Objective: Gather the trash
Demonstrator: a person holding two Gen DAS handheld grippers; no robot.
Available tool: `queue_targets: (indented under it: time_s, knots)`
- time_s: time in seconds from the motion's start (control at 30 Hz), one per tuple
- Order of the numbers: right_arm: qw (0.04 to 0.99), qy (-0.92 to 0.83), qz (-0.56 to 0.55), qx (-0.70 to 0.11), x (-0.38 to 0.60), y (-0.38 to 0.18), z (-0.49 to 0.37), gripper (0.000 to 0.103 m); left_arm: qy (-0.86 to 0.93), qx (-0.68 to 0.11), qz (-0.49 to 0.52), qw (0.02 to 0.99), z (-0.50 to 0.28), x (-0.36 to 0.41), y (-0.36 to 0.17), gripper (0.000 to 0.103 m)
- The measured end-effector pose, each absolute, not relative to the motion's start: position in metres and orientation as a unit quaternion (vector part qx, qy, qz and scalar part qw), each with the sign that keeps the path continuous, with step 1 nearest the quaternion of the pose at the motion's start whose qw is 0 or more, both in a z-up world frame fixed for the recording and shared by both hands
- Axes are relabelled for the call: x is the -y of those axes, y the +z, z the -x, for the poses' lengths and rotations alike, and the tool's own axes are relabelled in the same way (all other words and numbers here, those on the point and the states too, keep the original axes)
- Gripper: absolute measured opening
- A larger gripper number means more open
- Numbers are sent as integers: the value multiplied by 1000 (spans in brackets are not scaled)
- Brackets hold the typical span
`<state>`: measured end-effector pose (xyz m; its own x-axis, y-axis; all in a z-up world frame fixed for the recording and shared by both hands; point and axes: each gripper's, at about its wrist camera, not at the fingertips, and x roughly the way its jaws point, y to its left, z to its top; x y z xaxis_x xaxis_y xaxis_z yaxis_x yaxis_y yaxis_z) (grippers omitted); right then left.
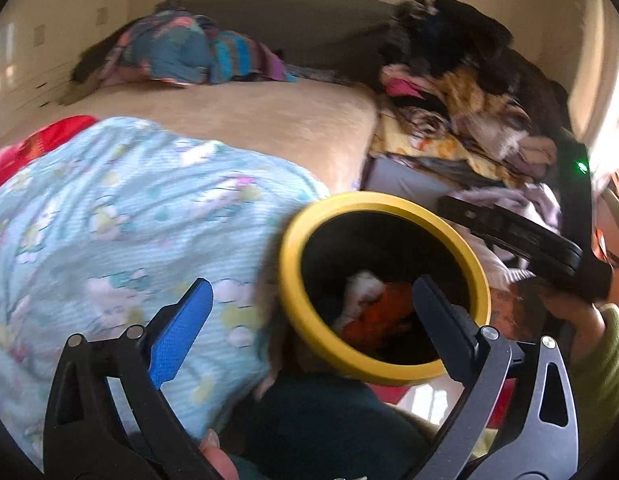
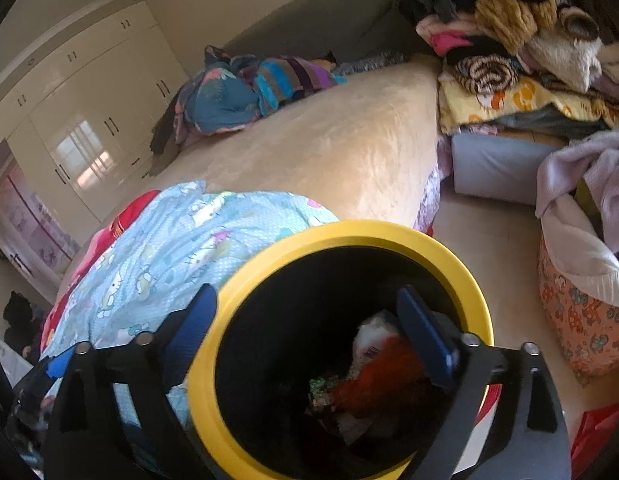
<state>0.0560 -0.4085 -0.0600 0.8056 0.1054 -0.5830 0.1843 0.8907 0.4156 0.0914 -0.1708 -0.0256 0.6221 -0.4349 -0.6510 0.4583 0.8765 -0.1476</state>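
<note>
A black trash bin with a yellow rim (image 1: 293, 296) stands beside the bed; it also shows in the right wrist view (image 2: 349, 234). Inside lie crumpled white and orange-red trash (image 1: 383, 312), also seen in the right wrist view (image 2: 389, 364). My left gripper (image 1: 309, 312) is open and empty, hovering over the bin's near rim. My right gripper (image 2: 309, 336) is open and empty, straddling the bin's rim from above, its right finger over the trash. The right gripper's black body (image 1: 521, 236) shows in the left wrist view, beyond the bin.
A bed with a beige cover (image 2: 329, 148) and a light blue patterned blanket (image 2: 169, 248) lies left of the bin. Piled clothes (image 2: 517, 52) sit at the right. An orange laundry basket (image 2: 581, 320) stands on the floor. White wardrobes (image 2: 77, 120) line the far left.
</note>
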Motion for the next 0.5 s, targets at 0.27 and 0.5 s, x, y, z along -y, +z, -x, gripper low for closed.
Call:
queue_targets:
  time_s: [0.27,0.5]
  knots:
    - [944,6,-190,-270,360,-35,-45,97,-174,-339,15,925,-86,116,-9,92]
    - [962,31,-151,-225,313,-23,-31,97,-123,-306,26,944,-67,81,-1,92]
